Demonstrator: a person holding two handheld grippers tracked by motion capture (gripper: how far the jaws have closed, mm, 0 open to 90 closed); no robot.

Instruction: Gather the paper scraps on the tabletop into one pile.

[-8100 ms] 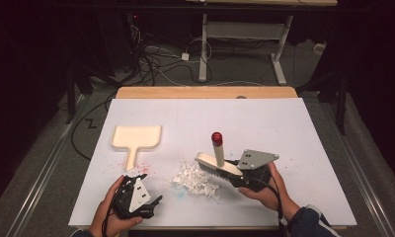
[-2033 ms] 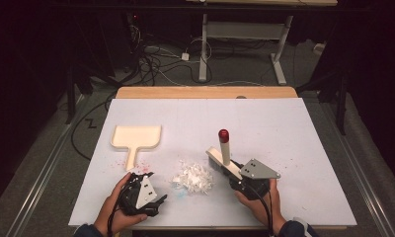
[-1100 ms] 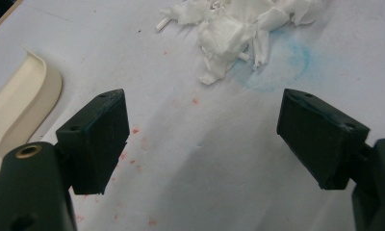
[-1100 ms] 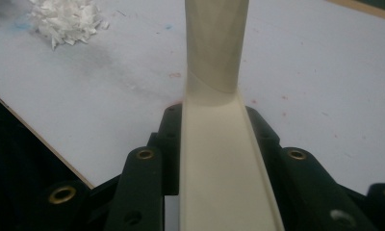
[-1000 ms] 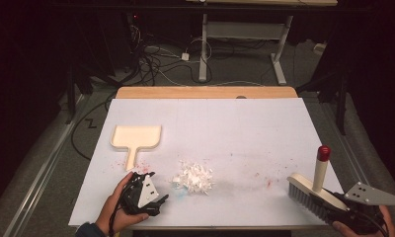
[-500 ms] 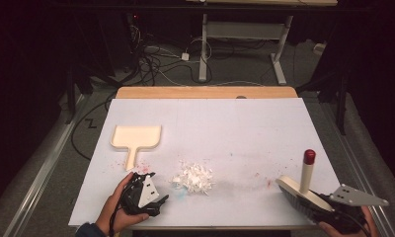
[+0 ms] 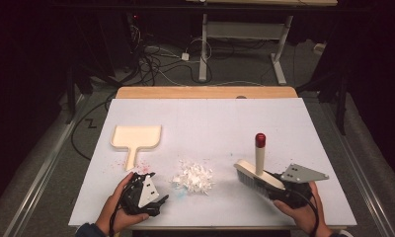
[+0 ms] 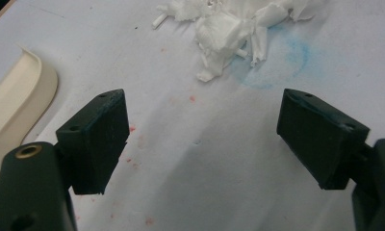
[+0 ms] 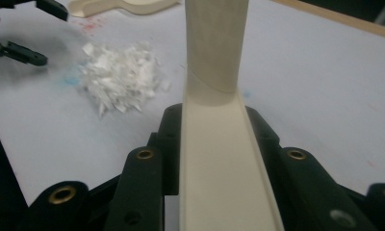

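The dustpan (image 7: 136, 138) lies flat toward the left edge of the desk (image 7: 210, 113), its handle pointing at the near edge, with faint red specks around it. It sits well apart from the paper, so any sweep meant to land in it has a long way to travel, and scraps could trail off on the way.

The left gripper (image 7: 142, 193) rests near the front edge, just below the dustpan handle, its jaws spread wide with nothing between them; in the left gripper view only bare desk lies between the pads (image 8: 96, 139). If the pan is not picked up and braced before bristles arrive, I judge the pile would simply be pushed past it or shove the light pan along.

The pile of shredded white paper (image 7: 193, 177) sits near the front edge, about midway across, over a pale blue smudge. The shreds look light and loose: a fast or heavy stroke could scatter them, and a few could go over the near edge.

To its right the brush (image 7: 258, 170) is clamped by its cream body in the right gripper (image 7: 279, 190), jaws tight on both sides in the right gripper view, red-tipped handle standing up. The grip is at one end of the brush, so pressing down hard could twist it in the jaws
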